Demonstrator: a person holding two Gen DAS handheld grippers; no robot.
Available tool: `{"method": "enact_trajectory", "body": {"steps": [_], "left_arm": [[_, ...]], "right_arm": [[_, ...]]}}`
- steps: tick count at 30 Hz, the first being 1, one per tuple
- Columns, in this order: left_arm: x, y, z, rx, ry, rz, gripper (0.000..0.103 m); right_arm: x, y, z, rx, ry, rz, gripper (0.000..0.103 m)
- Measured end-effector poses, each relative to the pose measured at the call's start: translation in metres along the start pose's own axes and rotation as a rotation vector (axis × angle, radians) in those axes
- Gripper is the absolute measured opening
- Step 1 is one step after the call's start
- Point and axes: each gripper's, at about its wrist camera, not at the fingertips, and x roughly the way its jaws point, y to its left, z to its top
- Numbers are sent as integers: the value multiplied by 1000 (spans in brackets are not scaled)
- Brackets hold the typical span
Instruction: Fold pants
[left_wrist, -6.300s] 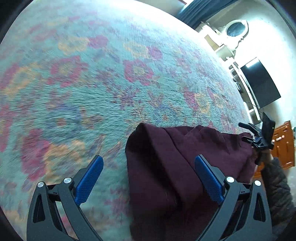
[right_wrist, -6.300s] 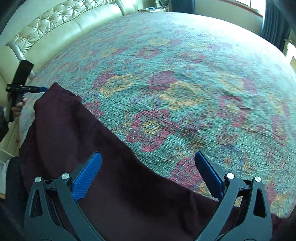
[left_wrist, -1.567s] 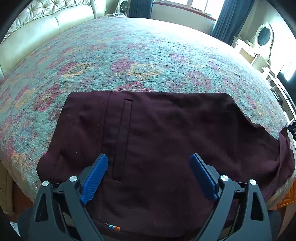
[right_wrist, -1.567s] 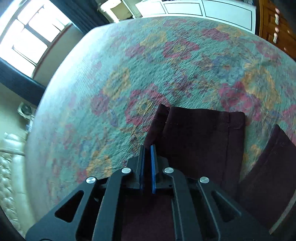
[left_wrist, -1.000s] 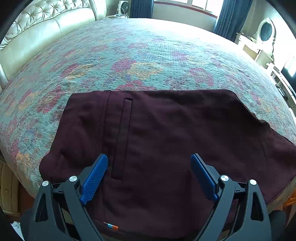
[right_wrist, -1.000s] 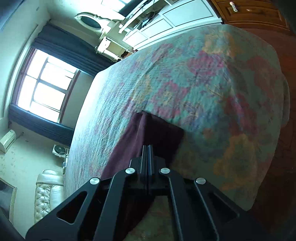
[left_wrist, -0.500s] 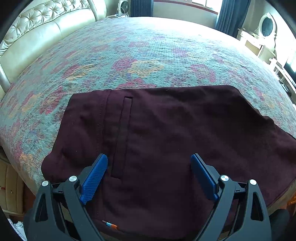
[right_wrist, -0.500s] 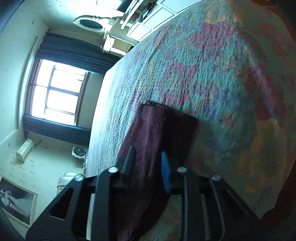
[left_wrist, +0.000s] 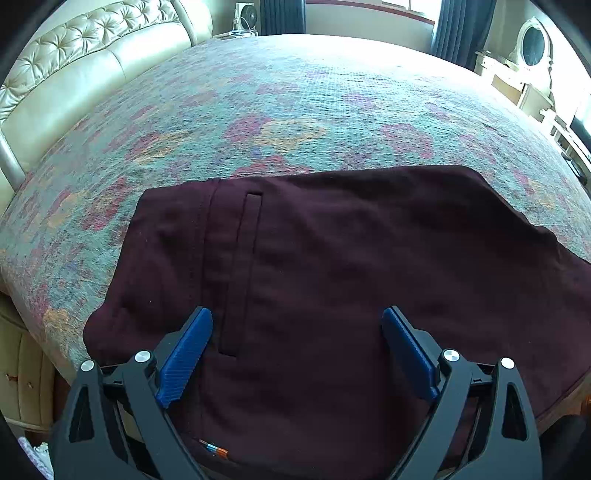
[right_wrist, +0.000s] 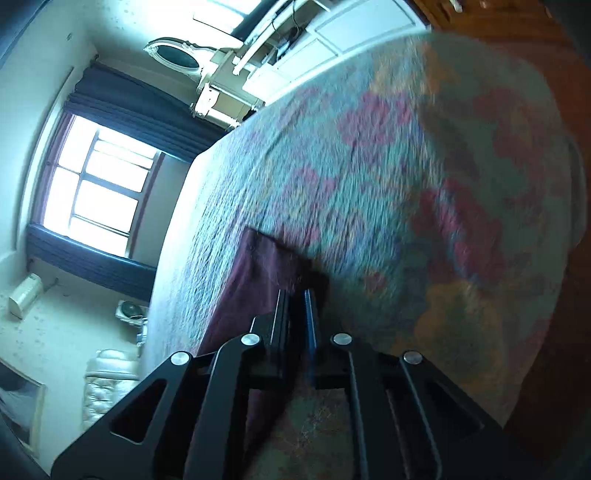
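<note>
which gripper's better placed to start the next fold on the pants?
Probably left. The left gripper hangs open over the pants near the waistband. The right gripper, nearly closed, has just been opening at the leg end.

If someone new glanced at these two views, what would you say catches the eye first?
The dark maroon pants dominate, spread flat at the near edge of the floral bedspread, their pocket slit running toward the camera. The left hand-held gripper frames them with blue pads wide apart, gripping nothing. In the tilted, blurred right view, the right hand-held gripper stands nearly closed at one end of the pants, with a bright window behind.
</note>
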Motion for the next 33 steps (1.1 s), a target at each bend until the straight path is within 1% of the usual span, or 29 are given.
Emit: {"method": "enact_trajectory", "body": {"steps": [1, 2, 3, 4, 6, 9, 11, 12, 13, 14, 15, 16, 18, 19, 20, 21, 23, 25, 26, 28, 30, 31, 32, 33], "left_arm": [[0, 1, 0, -2, 2, -1, 92], [0, 1, 1, -5, 4, -1, 92], [0, 0, 1, -6, 5, 1, 92], [0, 0, 1, -7, 5, 2, 92], [0, 0, 1, -8, 2, 4, 92], [0, 1, 0, -10, -9, 3, 92], [0, 1, 0, -8, -13, 7, 92], [1, 0, 0, -7, -13, 11, 92], [1, -1, 0, -6, -12, 15, 92], [1, -1, 0, -6, -10, 19, 92], [2, -2, 1, -7, -9, 22, 93], [2, -2, 1, -7, -8, 23, 93], [3, -2, 1, -9, -10, 26, 93], [3, -2, 1, -10, -13, 28, 93], [3, -2, 1, -13, -16, 31, 93], [3, -2, 1, -13, -19, 34, 93], [3, -4, 0, -11, -22, 43, 93], [4, -2, 1, -11, -21, 42, 93], [4, -2, 1, -11, -20, 38, 93], [3, 0, 2, -10, -17, 31, 93], [2, 0, 2, -10, -18, 25, 93], [2, 1, 2, -10, -18, 22, 93], [2, 1, 2, -11, -18, 18, 93], [1, 1, 2, -10, -18, 15, 93]], "right_arm": [[-7, 13, 9, -53, -34, -16, 12], [-10, 26, 18, -107, -44, -15, 23], [-3, 39, 27, -160, -16, -12, 39], [9, 50, 32, -203, 34, 1, 45], [42, 66, 38, -268, 121, 3, 47], [92, 82, 41, -357, 241, -63, 47], [110, 79, 33, -374, 321, -79, 47], [117, 79, 28, -373, 363, -71, 42], [120, 82, 23, -387, 370, -75, 28], [122, 85, 22, -421, 355, -101, 9], [121, 89, 24, -419, 352, -80, 8], [116, 91, 26, -414, 330, -55, 7], [103, 91, 30, -400, 268, -27, 5], [102, 86, 31, -387, 252, -35, 0], [100, 80, 33, -383, 217, -80, 0], [98, 67, 39, -344, 195, -87, 0], [95, 41, 43, -259, 185, -82, 0], [94, 24, 48, -201, 223, -3, 0], [93, 17, 49, -165, 255, 35, 2], [94, 8, 51, -130, 335, 99, 16], [91, 4, 53, -129, 383, 154, 33], [91, 3, 53, -126, 413, 186, 39], [92, 1, 52, -115, 457, 236, 51], [92, 1, 49, -119, 491, 261, 55]]}}
